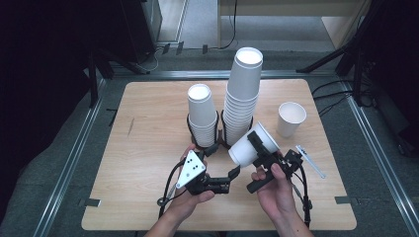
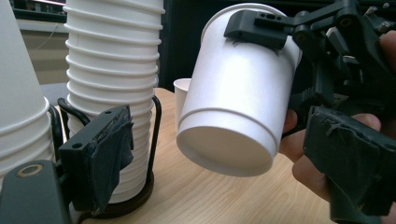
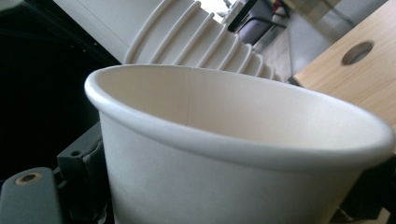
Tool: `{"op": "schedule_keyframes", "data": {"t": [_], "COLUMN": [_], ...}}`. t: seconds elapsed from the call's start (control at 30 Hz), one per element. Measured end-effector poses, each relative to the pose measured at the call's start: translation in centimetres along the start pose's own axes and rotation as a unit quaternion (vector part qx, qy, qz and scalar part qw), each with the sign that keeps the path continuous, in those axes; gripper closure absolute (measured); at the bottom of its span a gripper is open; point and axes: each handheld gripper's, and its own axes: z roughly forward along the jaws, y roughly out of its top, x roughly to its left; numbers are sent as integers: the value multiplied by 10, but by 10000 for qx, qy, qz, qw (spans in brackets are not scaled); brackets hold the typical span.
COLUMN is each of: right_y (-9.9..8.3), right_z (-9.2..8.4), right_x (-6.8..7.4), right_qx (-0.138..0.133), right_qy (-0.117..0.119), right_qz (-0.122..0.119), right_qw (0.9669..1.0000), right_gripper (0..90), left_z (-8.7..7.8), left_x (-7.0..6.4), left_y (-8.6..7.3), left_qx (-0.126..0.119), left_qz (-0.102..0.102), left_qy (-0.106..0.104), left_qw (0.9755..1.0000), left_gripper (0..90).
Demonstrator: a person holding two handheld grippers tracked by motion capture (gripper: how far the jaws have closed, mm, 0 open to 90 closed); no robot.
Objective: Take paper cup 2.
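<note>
Above wood, right gripper point(image 1: 260, 148) fingers clamp smooth paper cup point(image 1: 252, 145); left gripper point(image 1: 236, 173) fingers apparently apart.

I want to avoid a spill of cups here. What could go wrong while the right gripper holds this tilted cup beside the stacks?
1. The right gripper pinches only the wall of the tilted cup, which might crumple or slip.
2. The cup hangs close to the tall stack; a swing could topple it.
3. The open left gripper sits just below and could bump the cup.
</note>
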Motion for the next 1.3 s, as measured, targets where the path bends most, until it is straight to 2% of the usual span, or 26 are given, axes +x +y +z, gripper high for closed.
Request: {"op": "schedule_keyframes", "data": {"t": [0.2, 0.33, 0.43, 0.6, 0.73, 0.9, 0.93, 1.0, 1.03, 1.07, 1.1, 1.13, 1.17, 1.23, 1.27, 1.3], "right_y": [3, 5, 6, 7, 6, 5, 5, 4, 4, 4, 4, 4, 3, 3, 3, 2], "right_z": [0, 0, 0, 1, 2, 4, 4, 6, 6, 6, 7, 7, 7, 8, 8, 8], "right_x": [-3, -4, -5, -6, -7, -8, -9, -11, -11, -12, -13, -14, -15, -16, -17, -18], "right_qx": [-124, -216, -307, -429, -488, -576, -596, -649, -642, -649, -659, -661, -663, -665, -666, -670], "right_qy": [-216, -338, -417, -605, -800, -973, -1009, -1126, -1162, -1201, -1230, -1259, -1283, -1289, -1305, -1326], "right_qz": [-357, -705, -907, -1381, -1842, -2379, -2506, -2899, -2993, -3129, -3225, -3254, -3335, -3437, -3508, -3618], "right_qw": [9991, 9967, 9945, 9876, 9784, 9647, 9610, 9482, 9449, 9399, 9362, 9348, 9316, 9278, 9249, 9203], "right_gripper": [108, 108, 108, 108, 108, 108, 108, 108, 108, 108, 108, 108, 107, 108, 107, 107], "left_z": [0, 1, 1, 1, 1, 1, 0, 0, -1, -1, -1, -2, -2, -2, -1, -1], "left_x": [0, 0, 0, 1, 1, 2, 3, 3, 3, 3, 3, 4, 4, 5, 5, 5], "left_y": [0, -1, -1, -1, -1, -1, -1, 0, 0, 0, 1, 1, 1, 1, 1, 1], "left_qx": [48, 57, 59, 66, 76, 81, 81, 76, 65, 59, 56, 50, 46, 39, 40, 49], "left_qz": [14, 11, 12, 12, 8, -7, -6, -2, -10, -11, -7, -10, -15, -18, -18, -20], "left_qy": [9, 18, 26, 33, 43, 53, 62, 79, 77, 85, 88, 95, 102, 112, 117, 117], "left_qw": [10000, 10000, 10000, 10000, 10000, 10000, 9999, 9999, 9999, 9999, 9999, 9999, 9999, 9999, 9999, 9999], "left_gripper": [90, 90, 90, 90, 90, 90, 91, 91, 90, 90, 90, 90, 91, 90, 90, 91]}}
